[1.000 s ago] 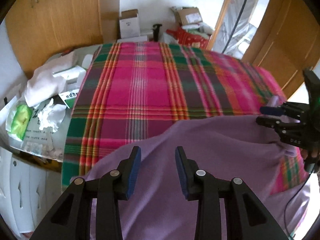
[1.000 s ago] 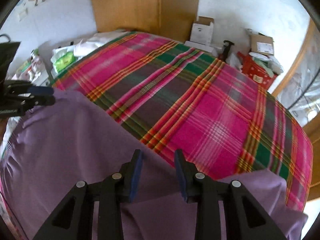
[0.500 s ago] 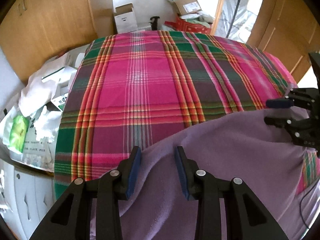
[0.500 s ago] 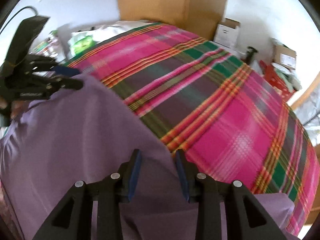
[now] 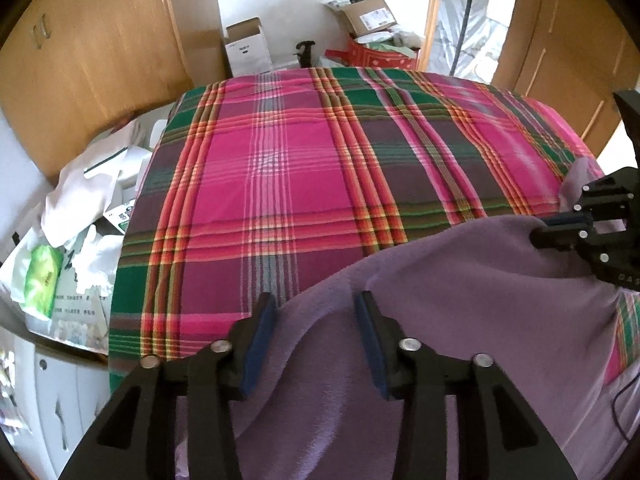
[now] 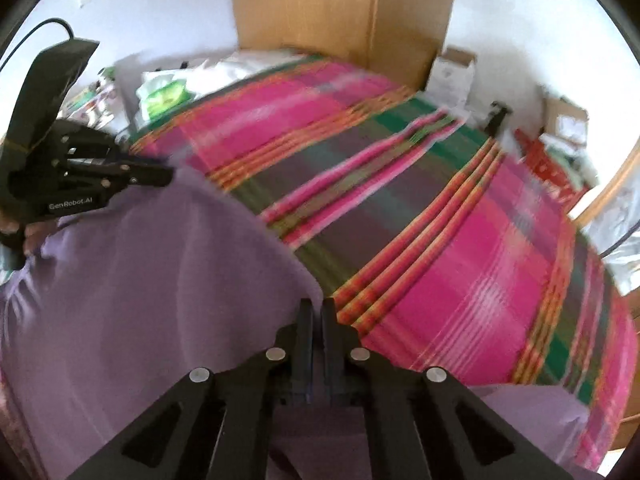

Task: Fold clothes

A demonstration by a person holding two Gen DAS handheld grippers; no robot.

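The purple cloth (image 5: 460, 320) lies on the near edge of the bed (image 5: 320, 168). The right claw (image 6: 316, 312) has just squeezed shut on its far hem. The left claw (image 5: 316, 320) has been closing around that hem but stands apart.

Plaid bedspread (image 5: 320, 184), wooden wardrobe (image 5: 100, 60), cardboard boxes (image 5: 246, 46)
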